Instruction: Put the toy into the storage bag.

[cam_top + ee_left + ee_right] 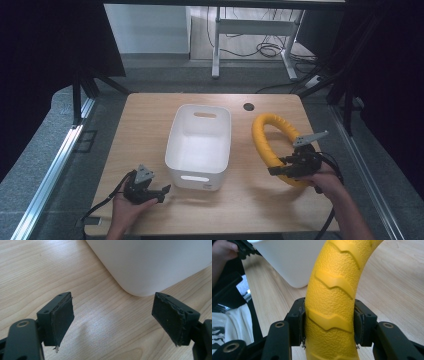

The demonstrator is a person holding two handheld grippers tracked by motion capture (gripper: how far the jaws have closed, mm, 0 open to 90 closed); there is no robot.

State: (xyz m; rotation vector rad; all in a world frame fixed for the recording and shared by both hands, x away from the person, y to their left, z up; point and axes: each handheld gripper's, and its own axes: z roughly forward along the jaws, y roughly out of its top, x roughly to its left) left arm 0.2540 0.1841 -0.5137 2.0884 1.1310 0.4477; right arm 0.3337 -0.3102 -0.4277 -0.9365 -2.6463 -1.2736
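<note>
Two grippers at work: right gripper (329, 322) clamps the yellow ring (267, 137) between its pads, the ring's far arc extending ahead; left gripper (112, 317) stands wide, empty, bin (199, 145) just ahead. Step judged: carrying; next, swing the ring leftward over the bin.

A light wooden bench (150, 120) with rounded corners stands on grey carpeted floor (35, 150). A round dark cable port (248, 106) sits near its far edge. Black curtains (45, 45) hang at both sides, leaving the room dim there. Metal rails (50, 170) run along the floor by the bench. Beyond, a white-legged desk frame (250, 30) stands over loose black cables (267, 50), beside a pale wall panel (147, 27).
</note>
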